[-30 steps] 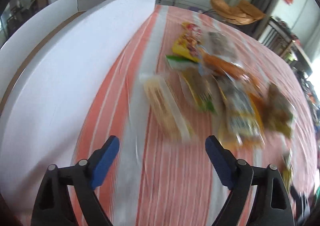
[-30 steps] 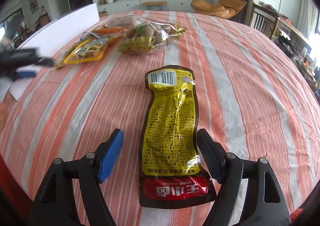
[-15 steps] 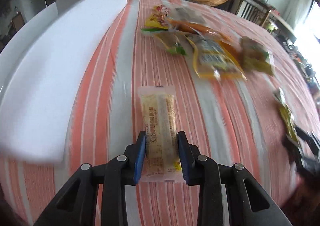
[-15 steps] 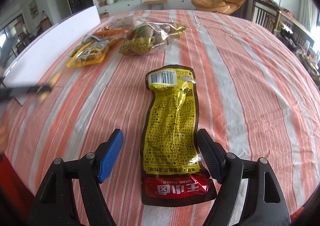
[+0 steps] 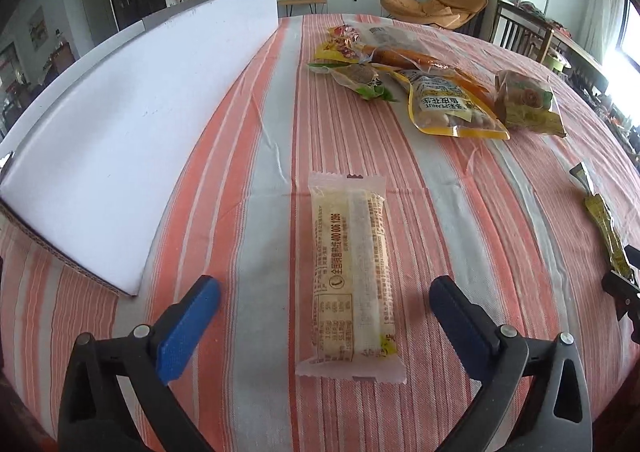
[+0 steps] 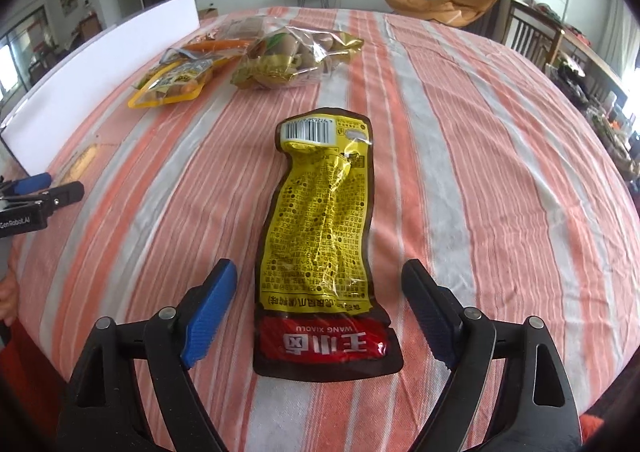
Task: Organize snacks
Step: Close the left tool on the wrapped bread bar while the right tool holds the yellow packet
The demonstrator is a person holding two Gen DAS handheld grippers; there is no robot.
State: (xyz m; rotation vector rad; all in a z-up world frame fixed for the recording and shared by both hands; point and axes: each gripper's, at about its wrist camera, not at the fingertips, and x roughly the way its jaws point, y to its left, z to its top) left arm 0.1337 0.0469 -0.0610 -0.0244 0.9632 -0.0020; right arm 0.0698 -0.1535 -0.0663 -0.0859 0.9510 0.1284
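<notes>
My left tongs and right tongs gape wide. The yellow pouch at 12 o'clock looks light, floppy and slippery; I'd pinch its red end.

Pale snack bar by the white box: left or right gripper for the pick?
Left. The left gripper is open with the pale snack bar lying between its fingers; the right gripper straddles the yellow pouch.

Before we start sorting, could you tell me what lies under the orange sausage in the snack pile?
The orange sausage lies across a yellow candy bag and the peanut pouch. Whatever else sits beneath them is covered.
</notes>
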